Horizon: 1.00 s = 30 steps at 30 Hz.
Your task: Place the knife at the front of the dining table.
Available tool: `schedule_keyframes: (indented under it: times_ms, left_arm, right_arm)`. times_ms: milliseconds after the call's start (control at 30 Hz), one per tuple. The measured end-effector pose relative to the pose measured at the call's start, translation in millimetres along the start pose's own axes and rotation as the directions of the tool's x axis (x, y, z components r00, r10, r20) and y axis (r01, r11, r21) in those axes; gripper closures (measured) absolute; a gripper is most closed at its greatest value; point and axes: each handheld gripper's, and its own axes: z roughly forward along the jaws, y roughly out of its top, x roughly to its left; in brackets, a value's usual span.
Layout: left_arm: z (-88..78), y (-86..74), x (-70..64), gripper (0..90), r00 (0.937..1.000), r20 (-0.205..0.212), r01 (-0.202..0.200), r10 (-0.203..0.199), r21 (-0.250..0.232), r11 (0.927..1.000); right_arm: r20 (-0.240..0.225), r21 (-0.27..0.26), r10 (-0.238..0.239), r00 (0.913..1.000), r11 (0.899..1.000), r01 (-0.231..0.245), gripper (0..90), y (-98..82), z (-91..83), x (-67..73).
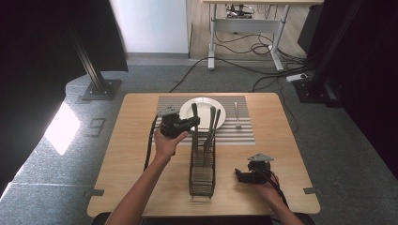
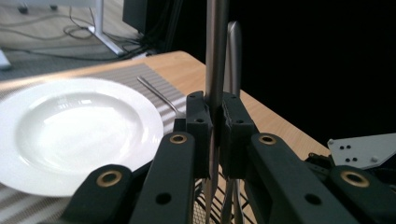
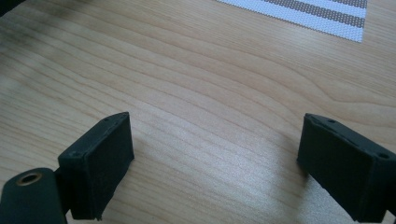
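The left tongs (image 2: pixel 215 135) are clenched on the upright handle of a piece of cutlery (image 2: pixel 215 56) that stands in a black wire rack (image 1: pixel 202 166) near the middle of the wooden table (image 1: pixel 136 154). Other handles (image 1: pixel 212 123) rise from the same rack just beside it. Behind the rack a white plate (image 1: pixel 202 108) sits on a striped placemat (image 1: pixel 244 136), with a lone utensil (image 1: pixel 237 115) lying on the mat to the plate's right. The right tongs (image 3: pixel 215 172) hang released, jaws wide apart, over bare wood at the table's near right, well apart from the rack. The left gripper view shows the grip up close; the high view (image 1: pixel 195 123) shows the rack's whole length and the right tongs (image 1: pixel 240 176) low by the table edge.
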Motion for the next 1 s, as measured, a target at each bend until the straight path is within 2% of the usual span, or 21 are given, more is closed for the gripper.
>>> schedule_keyframes:
  times_ms: [33, 67, 100, 200, 267, 300, 333, 433, 467, 533, 667, 700, 733, 800, 833, 967, 1000]
  left_arm:
    - [-1.7, 2.4, -1.5, 83.7, 1.0, -0.006, -0.007, 0.007, -0.003, 1.0]
    - [-6.4, 9.5, -6.2, 83.8, 0.9992, -0.019, -0.034, 0.034, -0.013, 0.9993]
    - [-6.4, 9.5, -6.2, 83.8, 0.9992, -0.019, -0.034, 0.034, -0.013, 0.9993]
    - [-16.1, 21.6, -14.8, 83.8, 0.9965, -0.041, -0.074, 0.073, -0.031, 0.9968]
    - [-22.3, 27.8, -19.1, 83.8, 0.995, -0.049, -0.089, 0.087, -0.049, 0.9948]
    - [-31.0, 35.1, -22.7, 83.8, 0.9945, -0.045, -0.098, 0.095, -0.075, 0.9924]
    - [-31.0, 35.1, -22.7, 83.8, 0.9945, -0.045, -0.098, 0.095, -0.075, 0.9924]
    - [-45.9, 46.3, -26.9, 83.8, 0.9932, -0.045, -0.112, 0.107, -0.119, 0.9865]
    - [-54.4, 52.9, -29.1, 83.8, 0.9933, -0.045, -0.112, 0.107, -0.15, 0.9822]
    - [-63.7, 59.0, -29.8, 83.8, 0.9925, -0.049, -0.118, 0.111, -0.172, 0.978]
    - [-82.7, 67.8, -28.0, 83.8, 0.9914, -0.069, -0.123, 0.111, -0.207, 0.9707]
    - [-91.1, 69.5, -24.9, 83.8, 0.9894, -0.091, -0.13, 0.113, -0.206, 0.9699]
    - [-91.1, 69.5, -24.9, 83.8, 0.9894, -0.091, -0.13, 0.113, -0.206, 0.9699]
    - [-98.2, 67.1, -18.7, 83.8, 0.985, -0.128, -0.139, 0.116, -0.184, 0.9731]
    - [-98.2, 67.1, -18.7, 83.8, 0.985, -0.128, -0.139, 0.116, -0.184, 0.9731]
    - [-101.6, 51.8, -3.0, 83.8, 0.9805, -0.173, -0.118, 0.093, -0.145, 0.9823]
    - [-101.6, 51.8, -3.0, 83.8, 0.9805, -0.173, -0.118, 0.093, -0.145, 0.9823]
  right_arm:
    - [0.0, 0.0, 0.0, 1.0, 1.0, 0.0, 10.5, 0.0, 0.0, 0.0]
    - [-0.001, 0.0, 0.001, 1.0, 1.0, -0.001, 10.6, 0.0, 0.0, 0.0]
    - [-0.001, 0.0, 0.001, 1.0, 1.0, -0.001, 10.6, 0.0, 0.0, 0.0]
    - [-0.001, 0.0, 0.002, 1.0, 1.0, -0.002, 10.9, 0.0, 0.0, 0.1]
    - [-0.002, 0.001, 0.001, 1.0, 1.0, -0.001, 11.2, 0.1, -0.3, 0.2]
    - [-0.004, 0.002, 0.001, 1.0, 1.0, -0.001, 11.3, 0.1, -0.3, 0.2]
    - [-0.002, 0.002, 0.0, 1.0, 1.0, 0.0, 11.3, 0.2, -0.3, 0.2]
    - [-0.003, 0.002, 0.0, 1.0, 1.0, 0.0, 11.2, 0.2, -0.3, 0.1]
    - [-0.003, 0.002, 0.0, 1.0, 1.0, 0.0, 11.2, 0.2, -0.3, 0.1]
    - [-0.004, 0.003, 0.001, 1.0, 1.0, -0.001, 11.1, 0.1, -0.3, 0.1]
    - [-0.004, 0.003, 0.001, 1.0, 1.0, -0.001, 11.2, 0.1, -0.3, 0.1]
    - [-0.004, 0.003, 0.001, 1.0, 1.0, -0.001, 11.2, 0.1, -0.3, 0.0]
    - [-0.004, 0.003, 0.001, 1.0, 1.0, -0.001, 11.2, 0.1, -0.3, 0.0]
    - [-0.005, 0.003, 0.002, 1.0, 1.0, -0.002, 11.1, 0.1, -0.2, 0.0]
    - [-0.005, 0.003, 0.002, 1.0, 1.0, -0.002, 11.1, 0.1, -0.2, 0.0]
    - [-0.005, 0.002, 0.003, 1.0, 1.0, -0.003, 11.2, 0.2, -0.1, 0.2]
    - [-0.005, 0.002, 0.003, 1.0, 1.0, -0.003, 11.2, 0.2, -0.1, 0.2]
